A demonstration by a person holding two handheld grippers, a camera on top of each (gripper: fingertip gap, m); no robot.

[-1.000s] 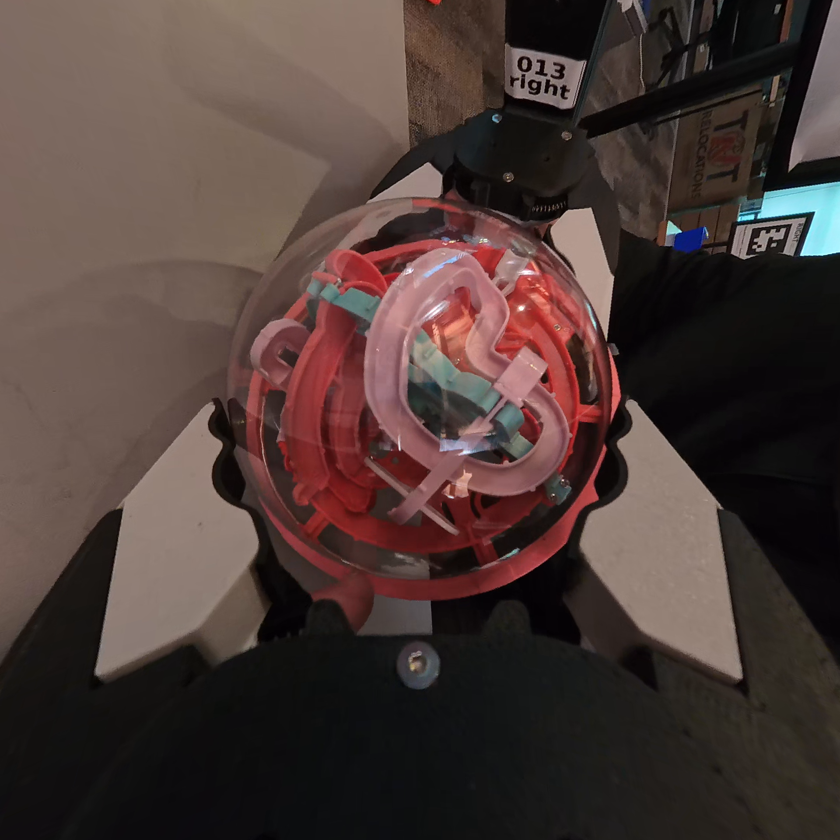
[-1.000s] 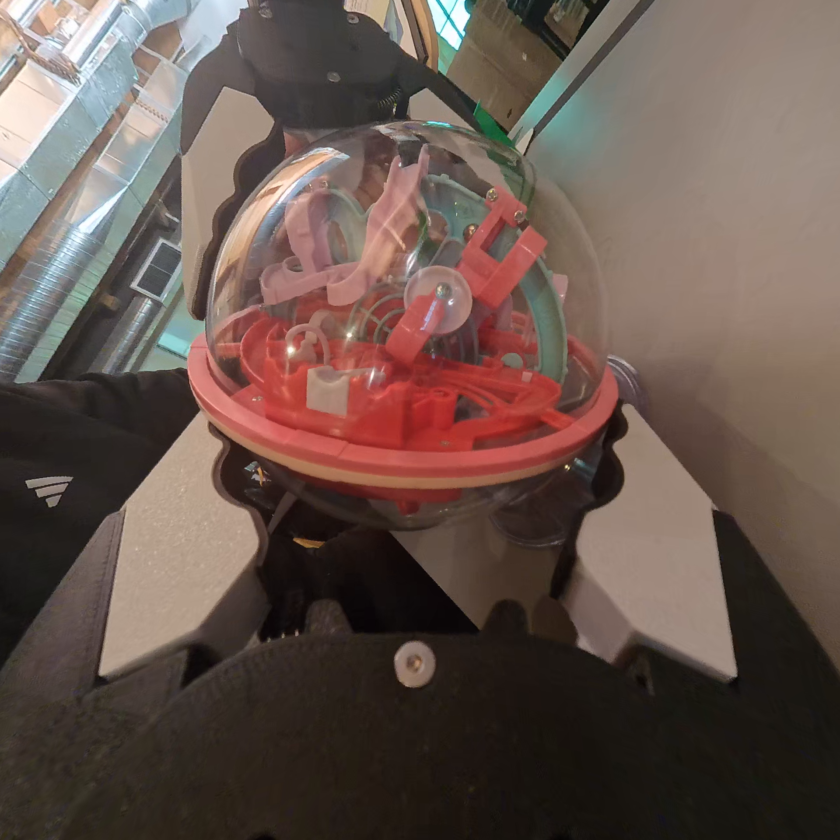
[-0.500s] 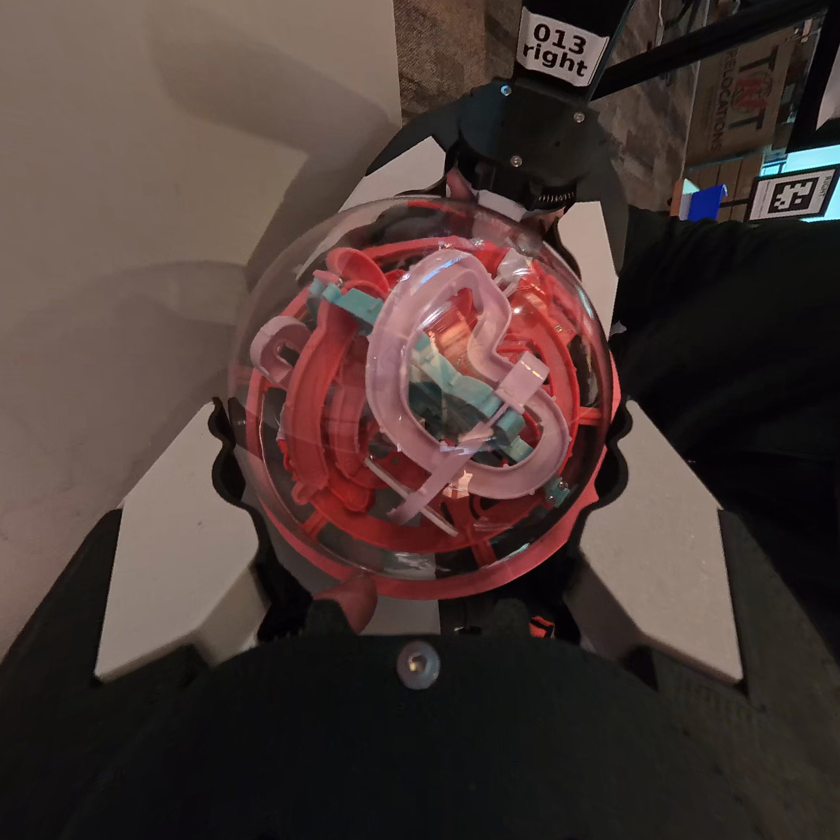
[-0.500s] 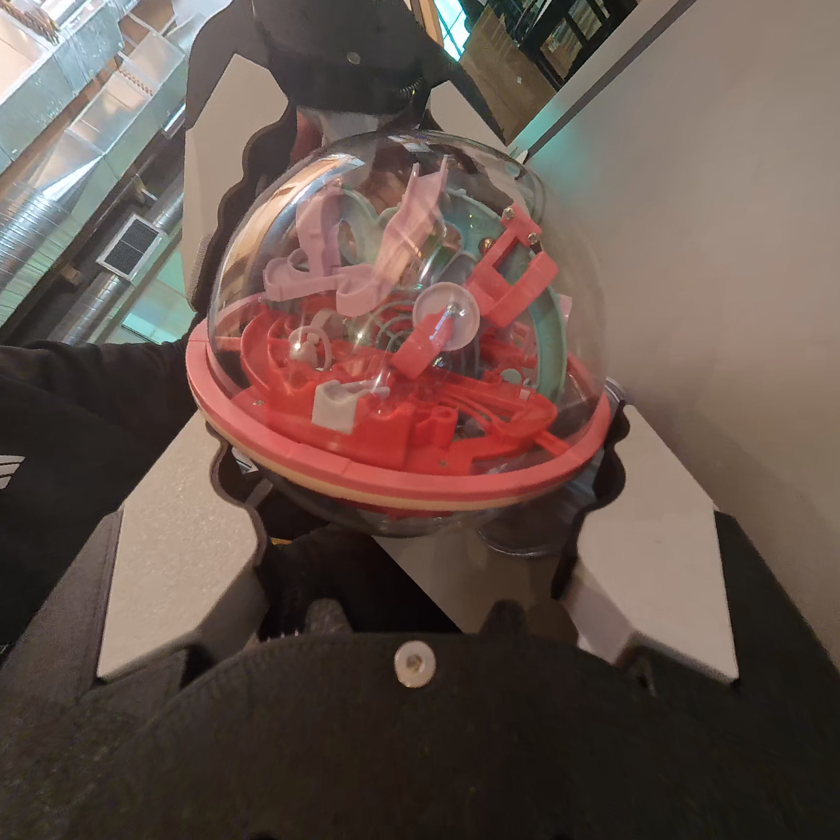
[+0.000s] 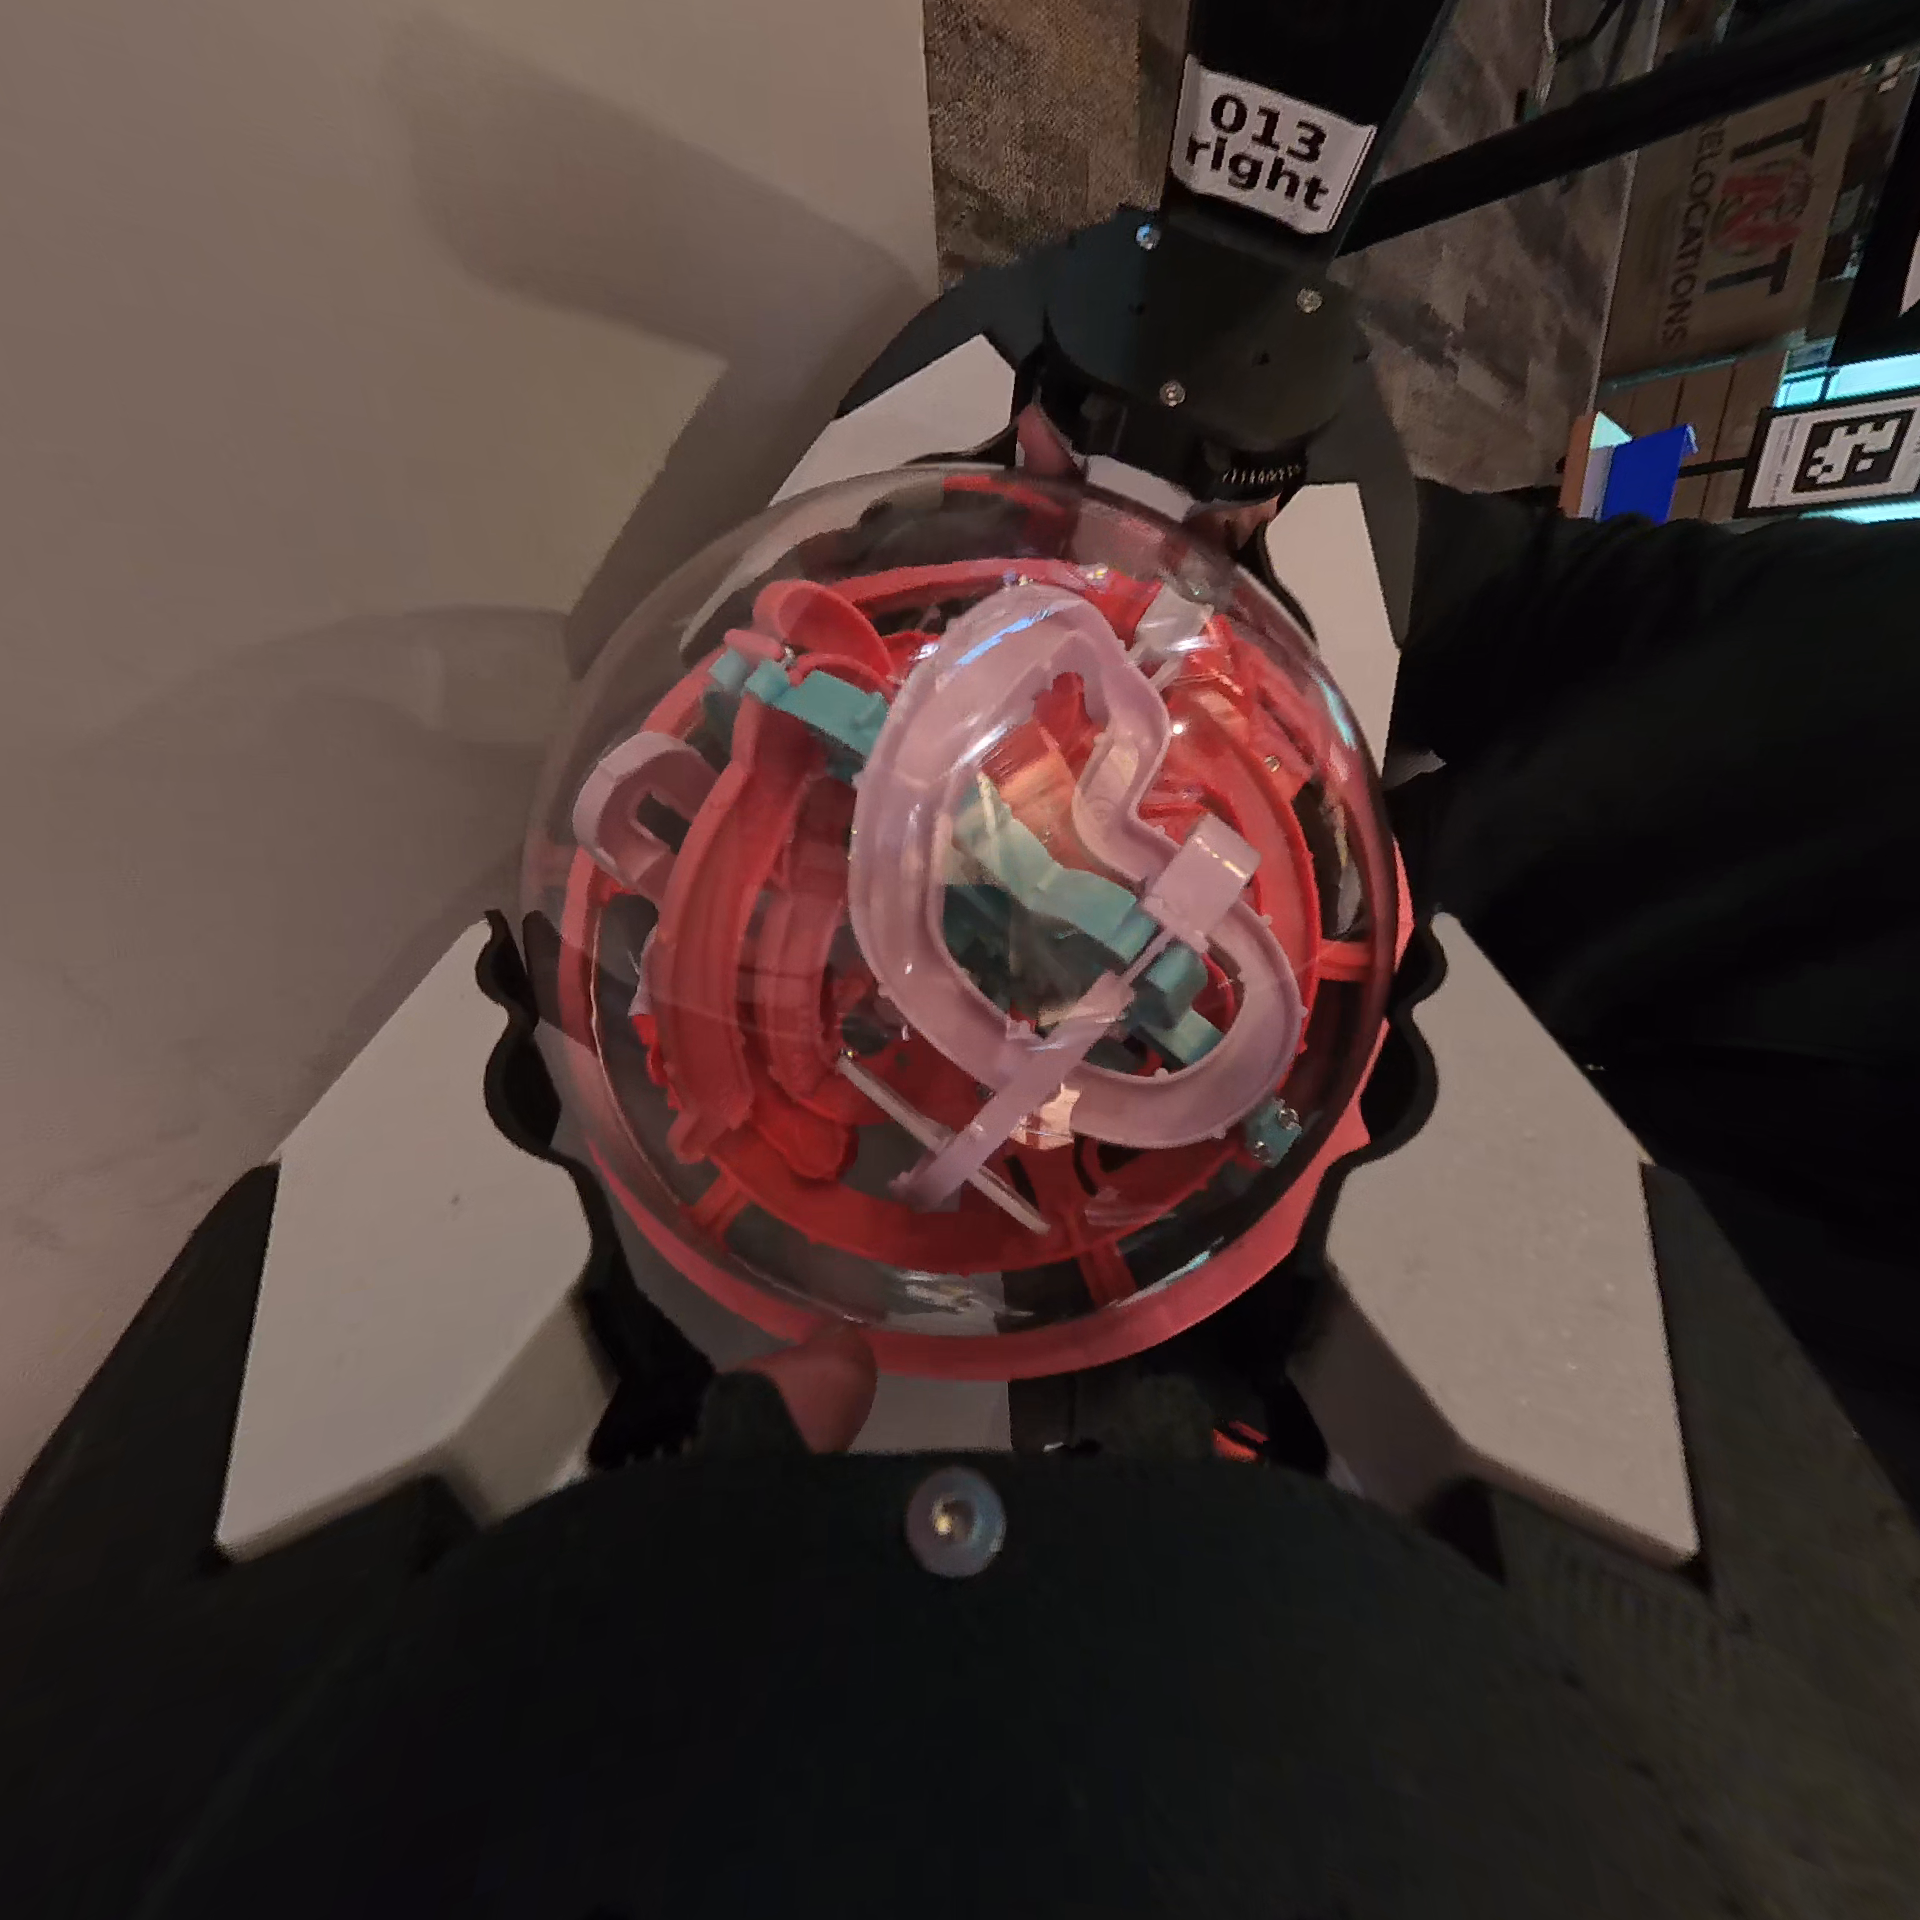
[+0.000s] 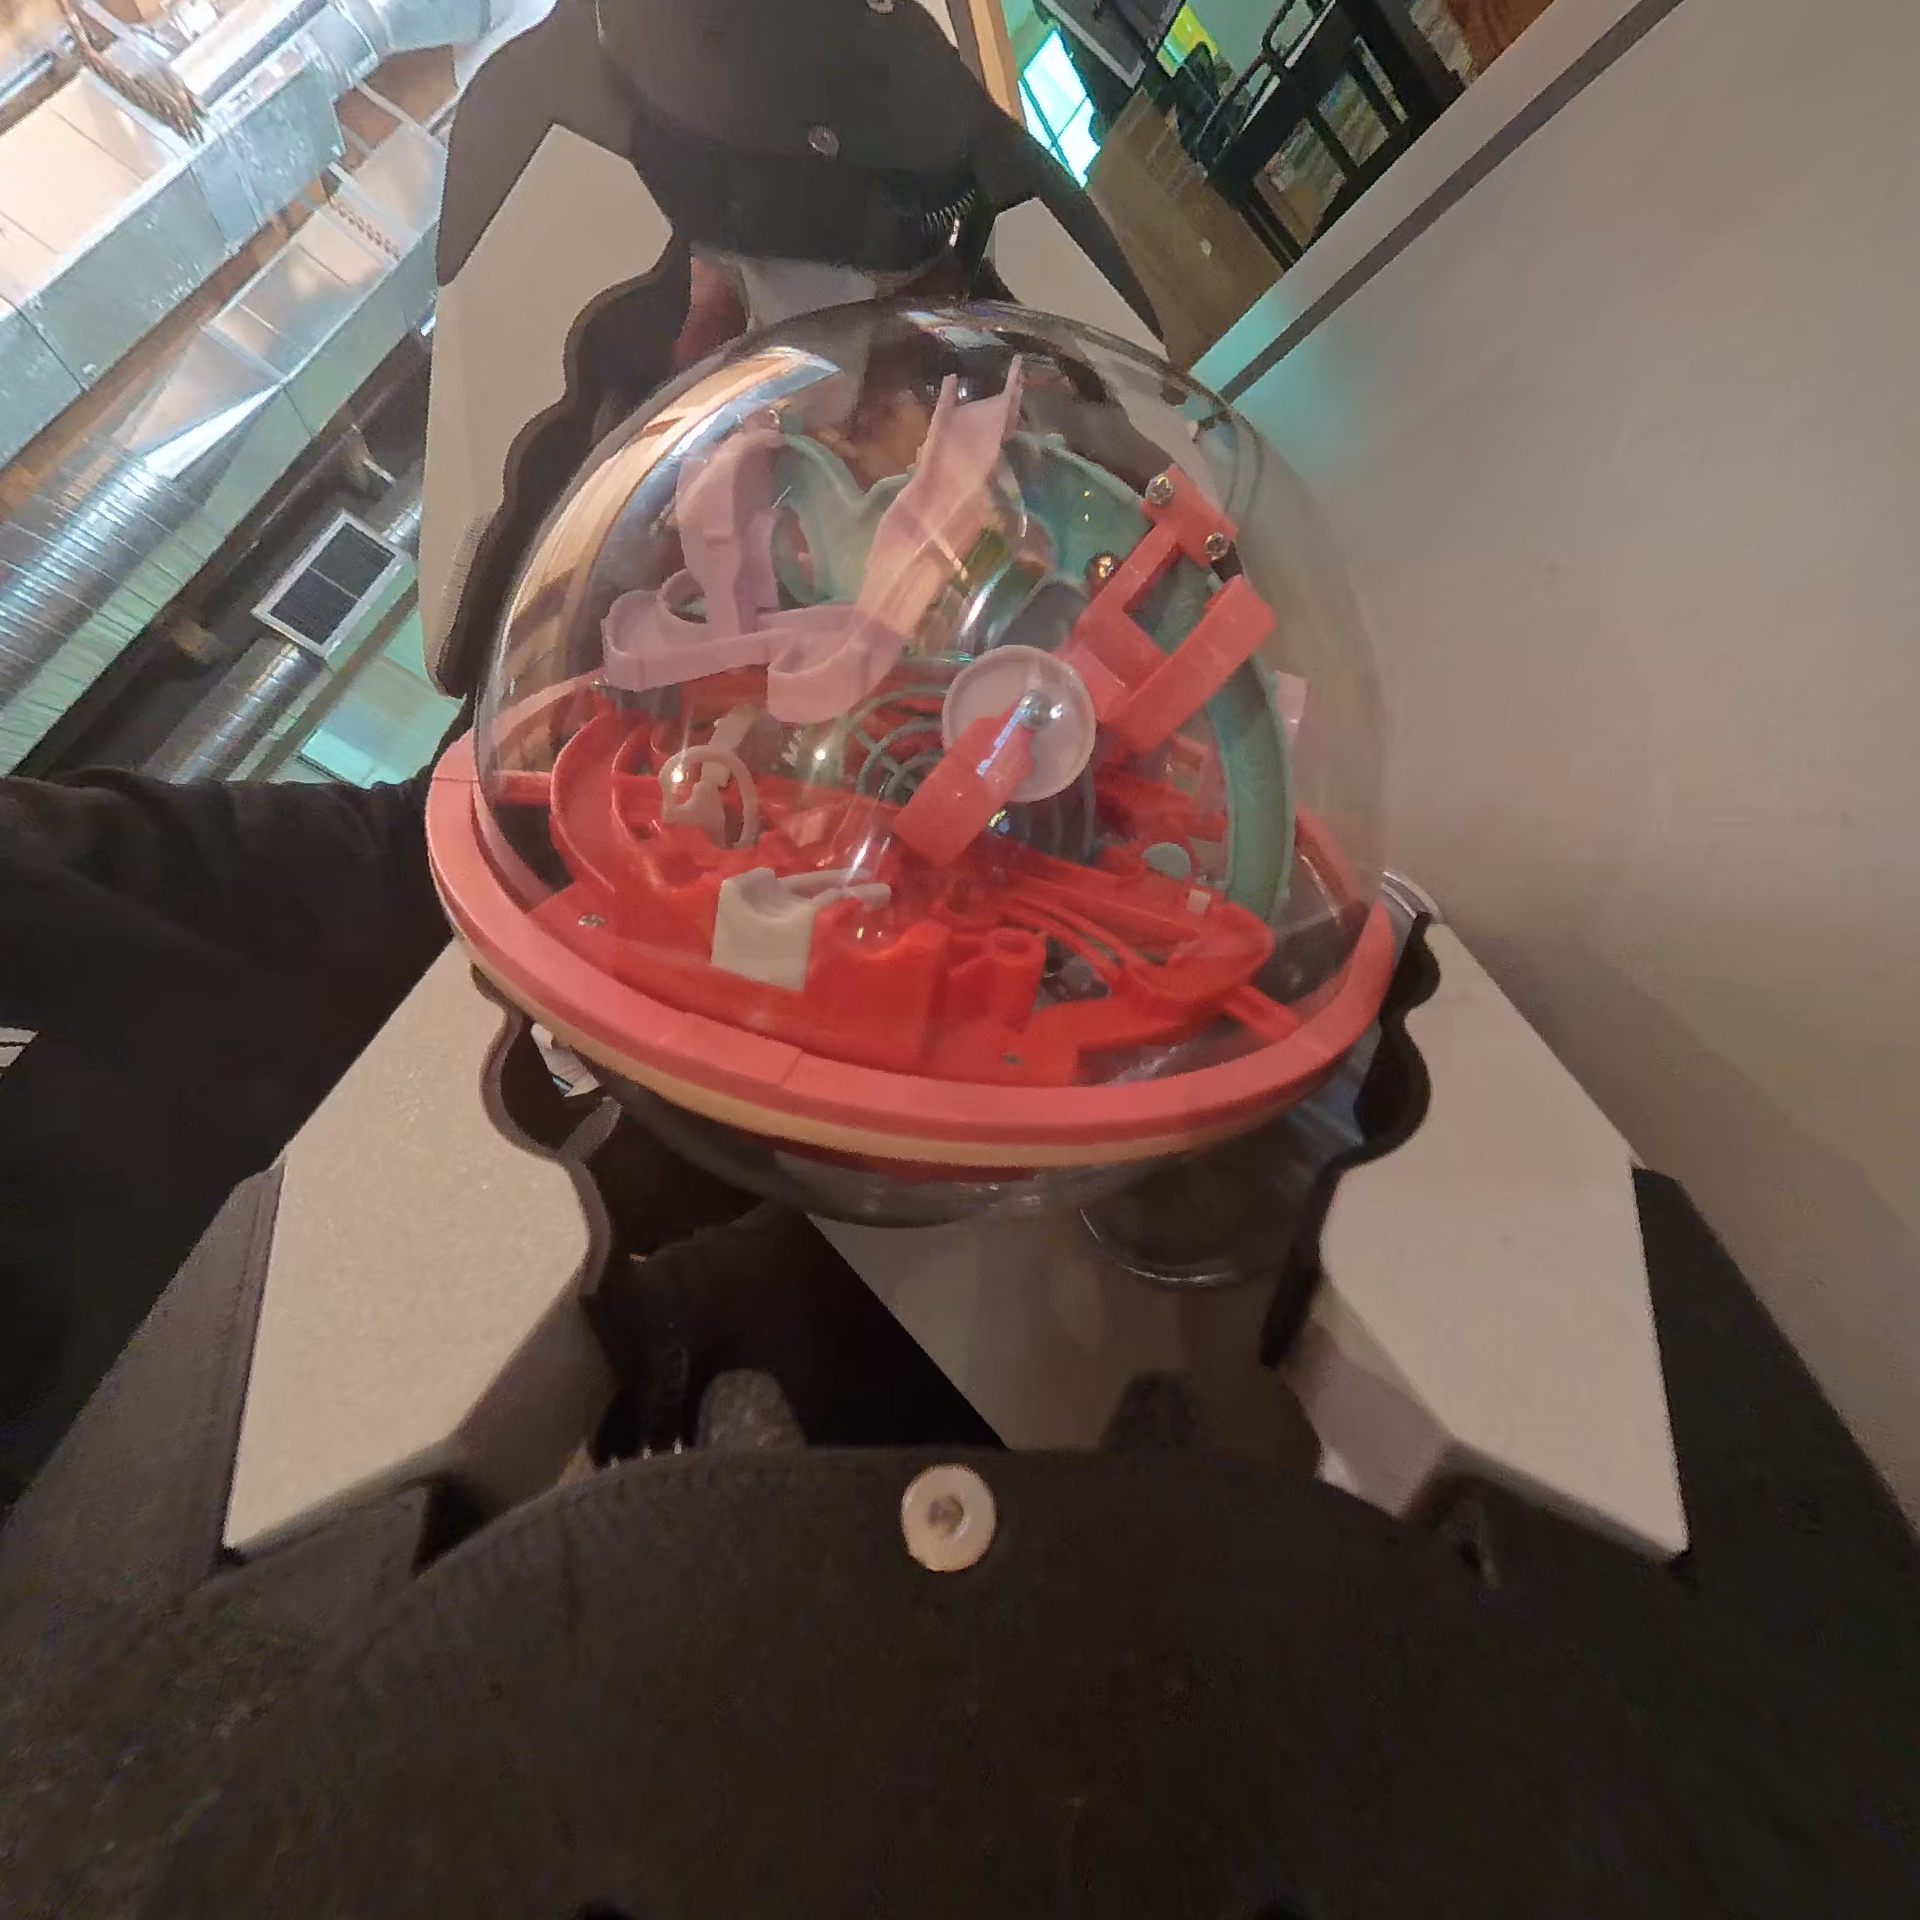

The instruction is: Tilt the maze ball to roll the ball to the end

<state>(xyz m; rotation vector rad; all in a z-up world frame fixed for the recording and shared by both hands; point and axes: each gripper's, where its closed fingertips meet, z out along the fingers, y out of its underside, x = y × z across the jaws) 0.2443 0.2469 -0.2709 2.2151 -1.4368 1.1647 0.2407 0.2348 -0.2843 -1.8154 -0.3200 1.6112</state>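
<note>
The maze ball (image 5: pixel 961 914) is a clear sphere with a pink rim, holding red, lilac and teal tracks; both the left gripper (image 5: pixel 961 1039) and right gripper (image 6: pixel 935 1081) clamp it.

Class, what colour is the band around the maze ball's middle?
Pink-red band with a cream stripe beneath, on the maze ball; clearest in the right wrist view.

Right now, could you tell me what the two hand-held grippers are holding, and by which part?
Both grip the maze ball: left hand-held gripper and right hand-held gripper clasp opposite sides at its pink rim.
</note>
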